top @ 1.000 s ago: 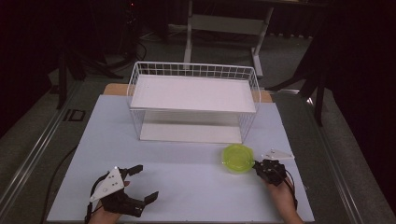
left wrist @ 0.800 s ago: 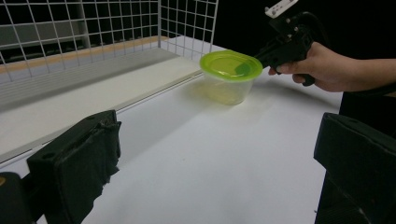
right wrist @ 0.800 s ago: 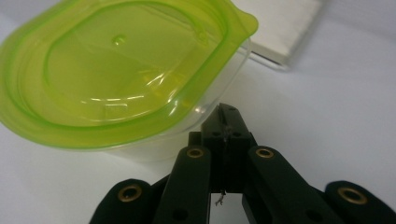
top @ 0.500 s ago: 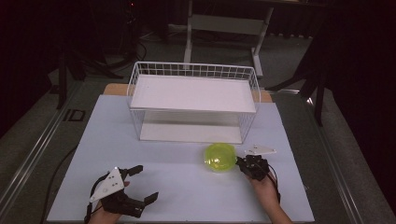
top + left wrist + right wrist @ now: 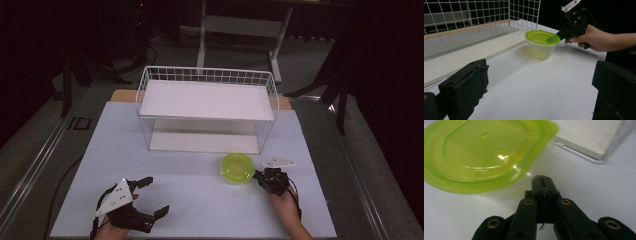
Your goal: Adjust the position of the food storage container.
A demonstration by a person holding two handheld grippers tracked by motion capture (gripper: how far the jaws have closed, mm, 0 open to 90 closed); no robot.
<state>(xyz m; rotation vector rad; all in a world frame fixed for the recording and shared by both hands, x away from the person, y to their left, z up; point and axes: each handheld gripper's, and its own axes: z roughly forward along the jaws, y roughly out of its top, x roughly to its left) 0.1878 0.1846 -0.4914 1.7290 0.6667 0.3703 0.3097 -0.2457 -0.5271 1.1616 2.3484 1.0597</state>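
We found the lidded container [image 5: 236,168] standing on the white counter [image 5: 200,210] right of centre in the high view, just in front of the wire basket [image 5: 207,107] at upper centre. Our right gripper [image 5: 261,178] had its jaws pressed together with nothing between them, the tips against the container's side just under the green lid [image 5: 484,155], as the right gripper view showed. Our left gripper [image 5: 150,197] sat at the lower left with its jaws spread wide and empty. We judged the container light and apparently empty, with thin, clear plastic walls that would flex and slide easily on the smooth counter. We thought the firm lid rim the best place to take hold, pinched across the edge, or the tub gripped across its walls.
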